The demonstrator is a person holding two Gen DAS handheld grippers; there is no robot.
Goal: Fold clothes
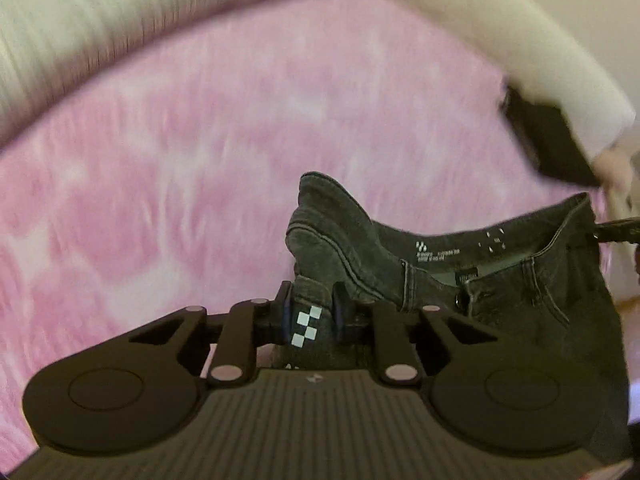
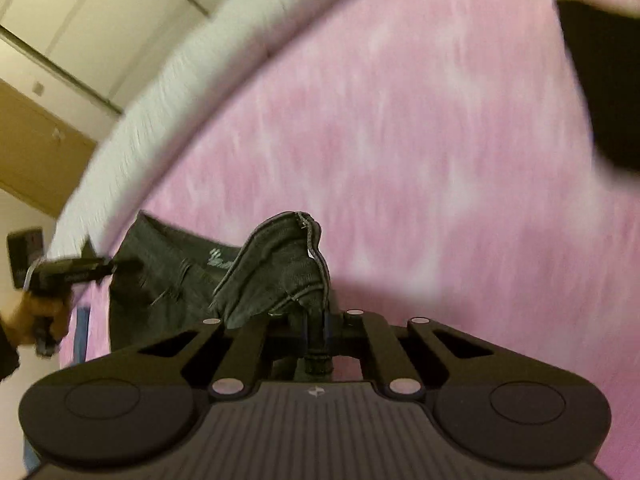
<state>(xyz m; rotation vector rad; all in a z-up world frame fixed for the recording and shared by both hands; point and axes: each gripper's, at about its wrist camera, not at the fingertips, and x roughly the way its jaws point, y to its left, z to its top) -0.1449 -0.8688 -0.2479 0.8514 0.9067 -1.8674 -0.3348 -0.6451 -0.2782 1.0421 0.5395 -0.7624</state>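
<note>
A pair of dark grey jeans [image 1: 460,280] hangs in the air above a pink fluffy blanket [image 1: 200,160], stretched by its waistband between both grippers. My left gripper [image 1: 310,312] is shut on one waistband corner, which bunches up between its fingers. In the right wrist view my right gripper [image 2: 316,328] is shut on the other corner of the jeans [image 2: 276,272]. The left gripper [image 2: 108,268] also shows at the far left of that view, held by a hand [image 2: 40,312]. The right gripper's tip [image 1: 616,230] shows at the right edge of the left wrist view.
A white padded edge [image 1: 100,40] borders the pink blanket. A dark flat item [image 1: 548,140] lies on the blanket near that edge and shows as a dark shape [image 2: 608,80] in the right wrist view. Wall panels and a wooden door [image 2: 36,148] stand beyond.
</note>
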